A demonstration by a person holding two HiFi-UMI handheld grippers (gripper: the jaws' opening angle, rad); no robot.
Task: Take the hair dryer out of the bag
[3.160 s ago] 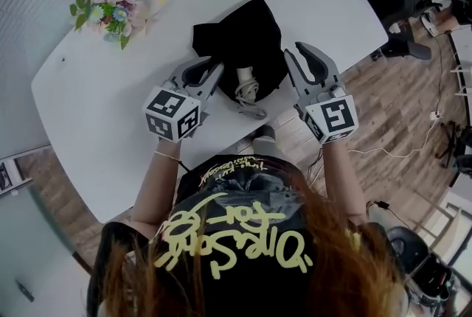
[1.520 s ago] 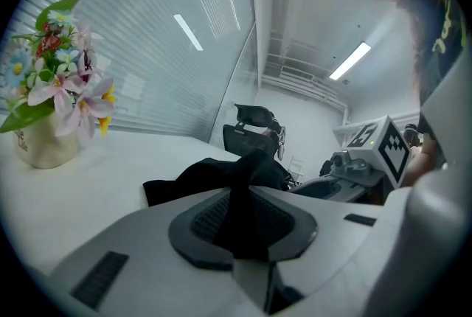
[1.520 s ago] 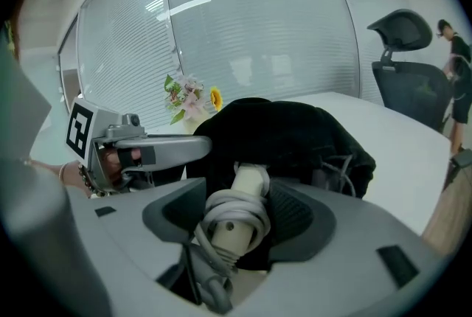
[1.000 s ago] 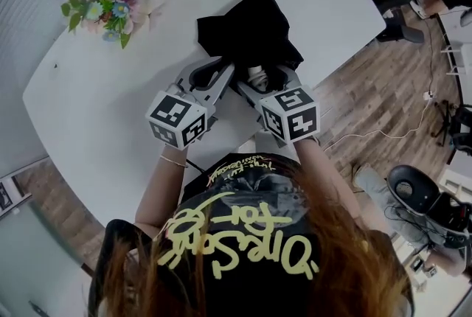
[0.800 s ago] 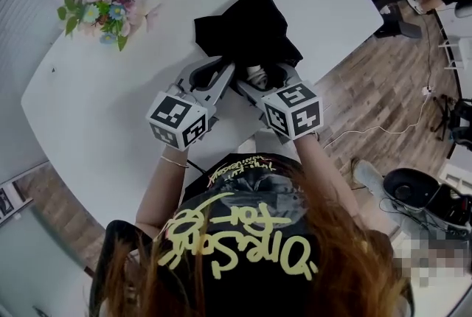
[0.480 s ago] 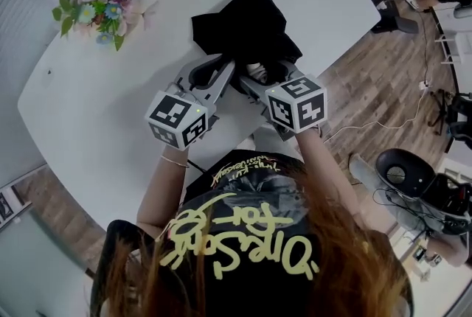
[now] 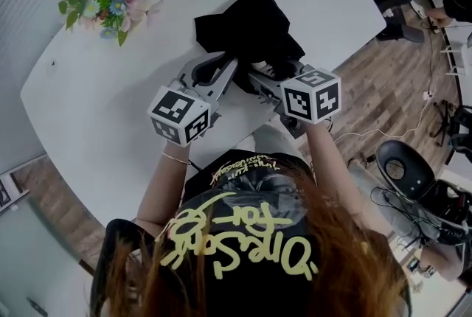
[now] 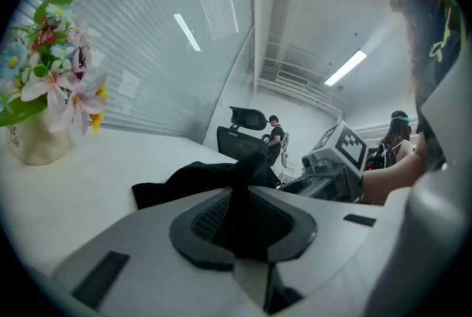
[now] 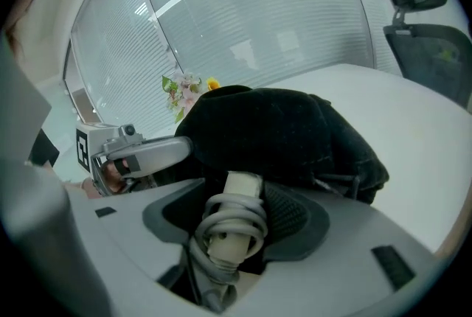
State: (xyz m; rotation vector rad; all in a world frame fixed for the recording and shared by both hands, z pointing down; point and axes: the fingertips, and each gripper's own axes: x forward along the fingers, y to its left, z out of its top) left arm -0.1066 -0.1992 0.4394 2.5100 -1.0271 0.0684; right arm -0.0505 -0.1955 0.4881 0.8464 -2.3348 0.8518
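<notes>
Right gripper (image 9: 240, 203) has come in from the right of the bag (image 7: 247, 24) to its mouth at frame centre in the head view. Its jaws have just been closing and now sit apart on either side of the hair dryer (image 9: 237, 186) handle, with the cord (image 9: 232, 218) coiled round it. A gap shows at the left pad, so it's not clamped yet. Left gripper (image 8: 241, 197) hasn't shifted; its jaws are pinched on a fold of the bag's black fabric, pinning it.

Dryer still mostly inside the bag on the table (image 7: 110, 87), only the handle end sticking out toward the person. Likely reading: grasp about to land, pull-out not started.

Pose: both forearms reach up from bottom centre of the head view. Left gripper is near level, pointing to the upper right. Right gripper is tipped downward and rolled, pointing to the upper left, and the two converge at the bag opening.
</notes>
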